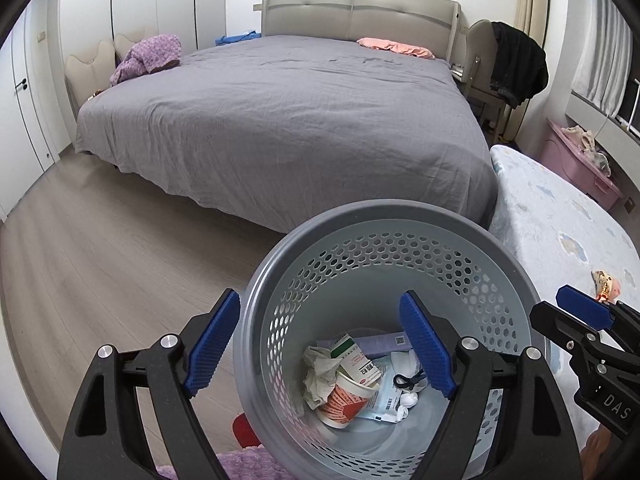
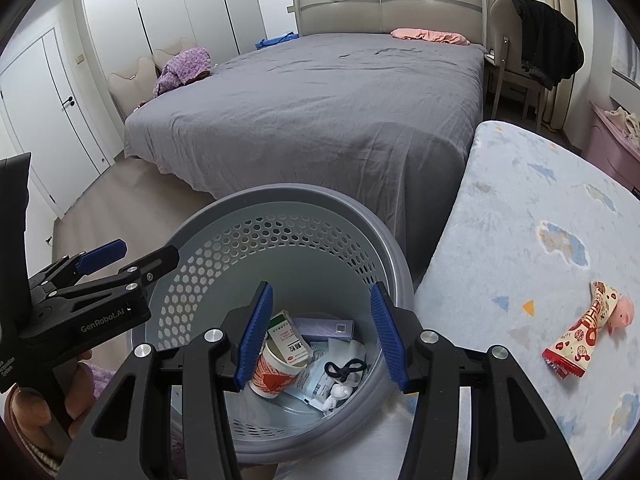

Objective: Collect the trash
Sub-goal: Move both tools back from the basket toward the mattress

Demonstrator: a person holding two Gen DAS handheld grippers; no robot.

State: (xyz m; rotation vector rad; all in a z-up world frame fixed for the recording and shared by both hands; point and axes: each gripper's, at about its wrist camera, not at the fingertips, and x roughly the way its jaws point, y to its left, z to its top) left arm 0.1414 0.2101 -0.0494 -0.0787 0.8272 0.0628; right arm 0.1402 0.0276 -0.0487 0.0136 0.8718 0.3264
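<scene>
A grey perforated trash bin (image 1: 448, 216) stands between the bed and a small mattress, also in the right wrist view (image 2: 384, 236). It holds a paper cup (image 1: 344, 396), a medicine box (image 2: 288, 336), crumpled tissue and wrappers. My left gripper (image 1: 322, 344) straddles the bin's near-left rim, one finger outside, one inside, gripping the wall. My right gripper (image 2: 322, 336) is open and empty above the bin's mouth. A red-and-cream snack wrapper (image 2: 580, 336) with a pink pig toy (image 2: 622, 314) lies on the mattress to the right.
A large bed with a grey sheet (image 1: 280, 120) fills the middle. The light-blue patterned mattress (image 2: 540, 220) is at the right. A chair with a black garment (image 1: 516, 60), a pink storage box (image 1: 576, 160), wardrobes (image 2: 180, 8) and wood floor (image 1: 100, 248) surround.
</scene>
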